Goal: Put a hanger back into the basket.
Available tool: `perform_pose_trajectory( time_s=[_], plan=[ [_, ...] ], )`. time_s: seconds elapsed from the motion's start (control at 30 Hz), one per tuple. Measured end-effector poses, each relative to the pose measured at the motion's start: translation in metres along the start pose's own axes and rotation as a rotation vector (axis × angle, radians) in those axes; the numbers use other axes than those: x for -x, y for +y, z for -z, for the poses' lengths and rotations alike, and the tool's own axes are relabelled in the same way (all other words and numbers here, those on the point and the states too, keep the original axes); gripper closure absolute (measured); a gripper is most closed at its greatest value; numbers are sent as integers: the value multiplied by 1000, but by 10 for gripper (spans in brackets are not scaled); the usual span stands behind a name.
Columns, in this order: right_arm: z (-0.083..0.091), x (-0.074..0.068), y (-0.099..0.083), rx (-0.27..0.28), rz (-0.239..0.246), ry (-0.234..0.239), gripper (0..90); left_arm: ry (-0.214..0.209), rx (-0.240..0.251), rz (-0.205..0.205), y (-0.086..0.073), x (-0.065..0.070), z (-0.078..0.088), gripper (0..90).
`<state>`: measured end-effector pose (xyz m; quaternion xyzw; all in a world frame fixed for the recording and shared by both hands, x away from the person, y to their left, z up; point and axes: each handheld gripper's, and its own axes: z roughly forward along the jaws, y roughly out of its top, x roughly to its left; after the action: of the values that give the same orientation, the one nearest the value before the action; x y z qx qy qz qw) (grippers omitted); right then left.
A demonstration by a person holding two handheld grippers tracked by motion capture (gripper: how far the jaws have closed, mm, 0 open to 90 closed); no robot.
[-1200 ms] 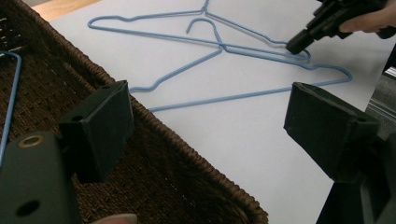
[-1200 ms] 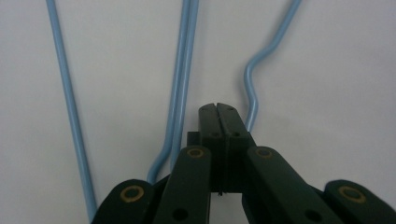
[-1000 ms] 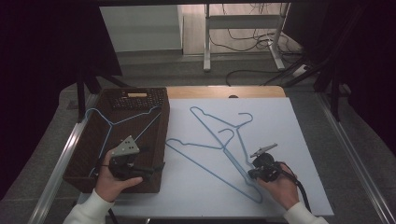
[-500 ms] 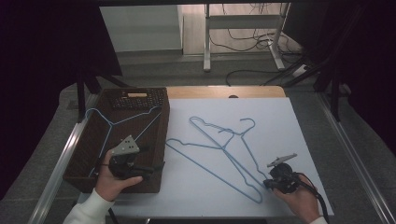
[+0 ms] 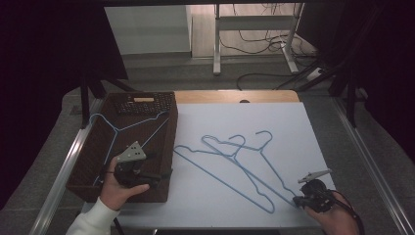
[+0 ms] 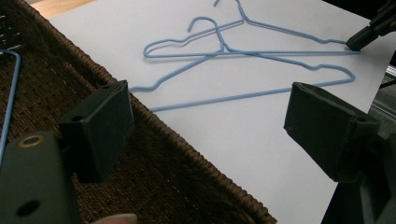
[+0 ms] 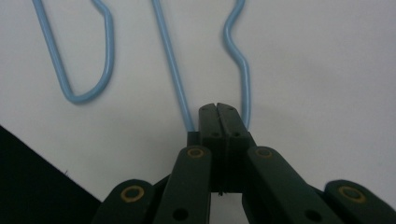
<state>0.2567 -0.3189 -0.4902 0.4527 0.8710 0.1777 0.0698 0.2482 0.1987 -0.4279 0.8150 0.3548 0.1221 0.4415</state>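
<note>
High view: two blue wire hangers lie overlapped on the white table [image 5: 293,122]. The right gripper [image 5: 299,199], near the table's front right corner, is clenched on the end of one hanger [image 5: 274,188]. In the right gripper view the jaws meet tight, with that hanger's wire running into them from both sides. The other hanger [image 5: 215,174] crosses it toward the basket [image 5: 85,161], well apart from the gripper. A third hanger [image 5: 115,128] lies inside the basket, a keyboard [image 5: 144,104] at its far end. The left gripper [image 5: 164,175] rests over the basket's near right wall, jaws spread wide with nothing between them.
</note>
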Motion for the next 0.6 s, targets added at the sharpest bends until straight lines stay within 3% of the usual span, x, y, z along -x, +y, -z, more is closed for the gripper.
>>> perform_pose_trajectory(
  time_s=[0.2, 0.33, 0.53, 0.6],
  plan=[
    [-5, -18, 37, 111, 63, 53, 900, -1, 1, -2, 1, -1, -1, 156],
    [-21, -35, 81, 167, 114, 77, 900, -4, -2, -5, 0, -1, -2, 156],
    [-47, -46, 123, 174, 120, 115, 900, -2, -1, -2, -1, -2, 0, 157],
    [-54, -49, 133, 180, 124, 109, 900, -1, 2, 2, -1, -3, 0, 157]
  ],
)
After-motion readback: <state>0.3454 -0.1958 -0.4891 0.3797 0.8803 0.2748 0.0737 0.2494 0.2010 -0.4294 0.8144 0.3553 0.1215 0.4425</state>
